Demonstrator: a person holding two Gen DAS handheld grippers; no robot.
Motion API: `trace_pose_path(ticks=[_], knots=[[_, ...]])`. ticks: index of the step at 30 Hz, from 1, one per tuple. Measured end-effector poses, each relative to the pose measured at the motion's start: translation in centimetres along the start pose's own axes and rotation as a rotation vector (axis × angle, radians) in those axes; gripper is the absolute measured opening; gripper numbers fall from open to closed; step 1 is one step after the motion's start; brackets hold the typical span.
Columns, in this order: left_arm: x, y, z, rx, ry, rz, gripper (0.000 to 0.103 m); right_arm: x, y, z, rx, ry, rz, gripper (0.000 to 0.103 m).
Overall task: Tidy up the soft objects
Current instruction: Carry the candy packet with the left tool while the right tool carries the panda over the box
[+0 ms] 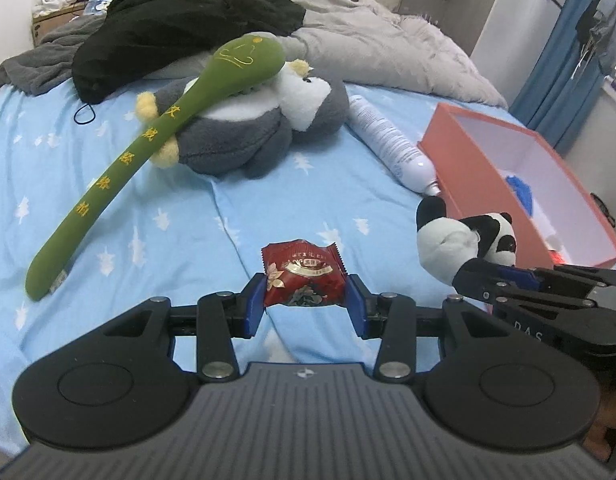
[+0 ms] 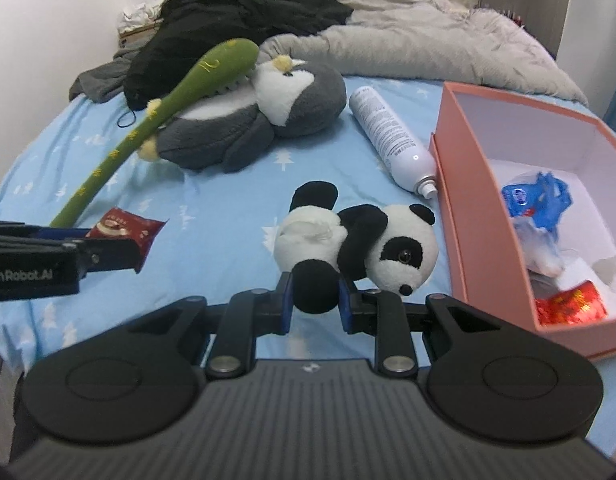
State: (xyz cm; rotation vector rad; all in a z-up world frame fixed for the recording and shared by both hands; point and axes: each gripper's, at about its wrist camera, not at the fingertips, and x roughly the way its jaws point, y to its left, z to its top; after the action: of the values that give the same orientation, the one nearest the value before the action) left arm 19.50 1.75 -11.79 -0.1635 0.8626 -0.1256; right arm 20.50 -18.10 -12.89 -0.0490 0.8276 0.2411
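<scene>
Far left on the bed point(image 1: 107, 216): a green plush stick point(image 1: 147, 148) lies slantwise, its head resting on a grey penguin plush point(image 1: 243, 132). Black clothing point(image 1: 179, 28) is heaped behind them, with a grey duvet point(image 1: 388, 40) to its right along the far edge.

Near centre-left: the left gripper point(image 1: 305, 300) has its fingers point(image 1: 255, 304) closed against both sides of a red snack packet point(image 1: 303, 276); the packet sits upright between the blue pads, over the blue sheet.

Centre: a white spray can point(image 2: 392, 136) lies on its side, nozzle toward the near side, just beside the left wall of a pink box point(image 2: 480, 216).

Near centre-right: the right gripper point(image 2: 314, 300) pinches a panda plush point(image 2: 360, 244) by one black paw. The panda lies on its side, head to the right, close to the box's left wall. Whether it rests on the sheet cannot be told.

Right: the box stands open on the bed. Inside it are a blue-and-white wrapper point(image 2: 536, 200), some white material and a red foil packet point(image 2: 568, 304) at the near end.
</scene>
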Motion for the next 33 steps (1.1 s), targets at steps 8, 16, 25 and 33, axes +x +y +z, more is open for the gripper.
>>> trace_pose_path(ticks=[8,16,25,33], knots=[[-5.1,-2.0,-0.9,0.054,-0.058,-0.023,0.048,-5.9,0.3,-1.5,0.030,-0.072,0.005,0.026],[-7.3,-4.7,-0.8,0.061,-0.100,-0.072,0.048,-10.3,-1.1,-2.1,0.047,-0.138,-0.009,0.026],[-8.9,-9.8,-0.7,0.113,-0.126,-0.152,0.048,-14.1,-3.9,-2.6,0.094,-0.193,-0.048,0.026],[-8.7,-14.5,-0.5,0.150,-0.123,-0.243,0.048,-17.2,-7.3,-3.9,0.149,-0.221,-0.107,0.026]])
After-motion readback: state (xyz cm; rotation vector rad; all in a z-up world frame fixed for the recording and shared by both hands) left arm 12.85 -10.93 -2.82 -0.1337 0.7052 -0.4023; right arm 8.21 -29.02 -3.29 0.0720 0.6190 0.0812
